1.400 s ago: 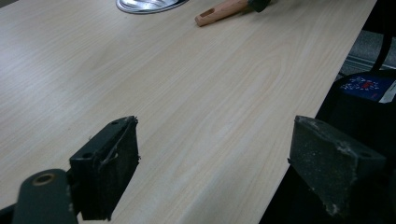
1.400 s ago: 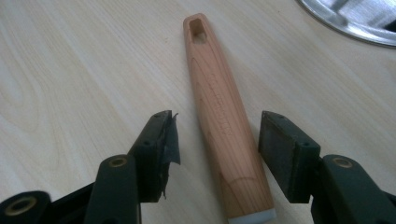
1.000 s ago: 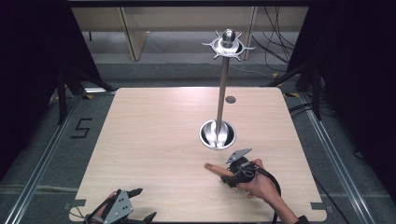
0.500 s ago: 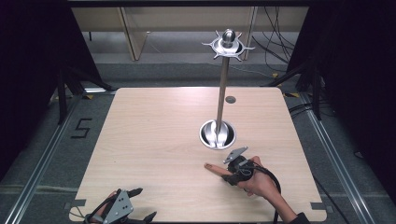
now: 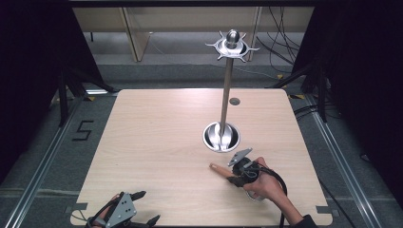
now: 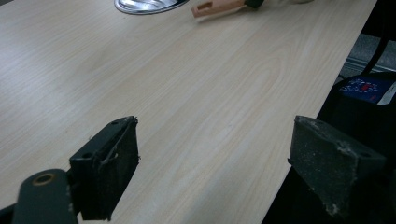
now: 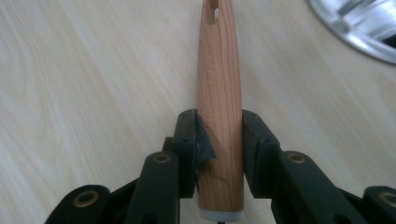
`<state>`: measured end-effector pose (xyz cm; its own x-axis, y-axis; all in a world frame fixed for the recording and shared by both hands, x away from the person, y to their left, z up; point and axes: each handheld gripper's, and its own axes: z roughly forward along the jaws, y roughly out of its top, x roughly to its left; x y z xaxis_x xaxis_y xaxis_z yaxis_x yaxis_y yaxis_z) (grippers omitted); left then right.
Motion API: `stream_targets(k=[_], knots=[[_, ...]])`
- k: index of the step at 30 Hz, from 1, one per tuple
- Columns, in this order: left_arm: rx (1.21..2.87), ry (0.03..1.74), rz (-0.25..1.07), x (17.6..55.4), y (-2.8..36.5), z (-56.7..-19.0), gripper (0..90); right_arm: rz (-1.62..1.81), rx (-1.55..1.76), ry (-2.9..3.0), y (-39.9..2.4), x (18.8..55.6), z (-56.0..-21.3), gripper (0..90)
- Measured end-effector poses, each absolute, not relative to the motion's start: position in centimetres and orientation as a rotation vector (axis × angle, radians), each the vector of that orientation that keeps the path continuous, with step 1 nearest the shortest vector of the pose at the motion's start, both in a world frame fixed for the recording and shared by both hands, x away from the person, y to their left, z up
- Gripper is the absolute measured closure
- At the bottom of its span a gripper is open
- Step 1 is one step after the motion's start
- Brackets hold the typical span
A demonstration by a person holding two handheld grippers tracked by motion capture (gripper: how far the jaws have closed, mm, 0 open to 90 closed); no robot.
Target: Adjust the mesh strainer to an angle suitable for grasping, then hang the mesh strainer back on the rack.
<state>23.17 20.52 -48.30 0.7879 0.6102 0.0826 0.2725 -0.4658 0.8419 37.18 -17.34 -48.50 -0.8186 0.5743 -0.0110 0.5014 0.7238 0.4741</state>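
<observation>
Item: my right gripper, jaws just closed onto a wooden handle with a hole at its far tip, pads pressing both its sides. The handle lies on the table at 5 o'clock from the metal stand's round base.

Item: my left gripper, jaws wide with nothing between them, at the near edge at 7 o'clock.

Surface: pale wood-grain table.

Room: grey floor, a "5" marking at 9 o'clock, cables at 1 o'clock, dark surrounds.
</observation>
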Motion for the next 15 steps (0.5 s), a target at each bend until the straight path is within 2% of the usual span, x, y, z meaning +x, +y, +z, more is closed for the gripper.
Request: stream_targets(k=[6,7,15], knots=[[2.088,0.624,0.466,23.5,20.7,-48.2,15.1,0.859,0.920,2.669,-18.6,37.3,-47.7,70.8],[2.054,0.664,0.446,23.3,20.5,-48.3,15.0,0.872,0.928,2.686,-18.8,37.3,-47.5,70.8],[2.066,0.651,0.473,23.1,20.6,-48.1,15.1,0.915,0.954,2.626,-19.3,37.2,-47.2,70.9]])
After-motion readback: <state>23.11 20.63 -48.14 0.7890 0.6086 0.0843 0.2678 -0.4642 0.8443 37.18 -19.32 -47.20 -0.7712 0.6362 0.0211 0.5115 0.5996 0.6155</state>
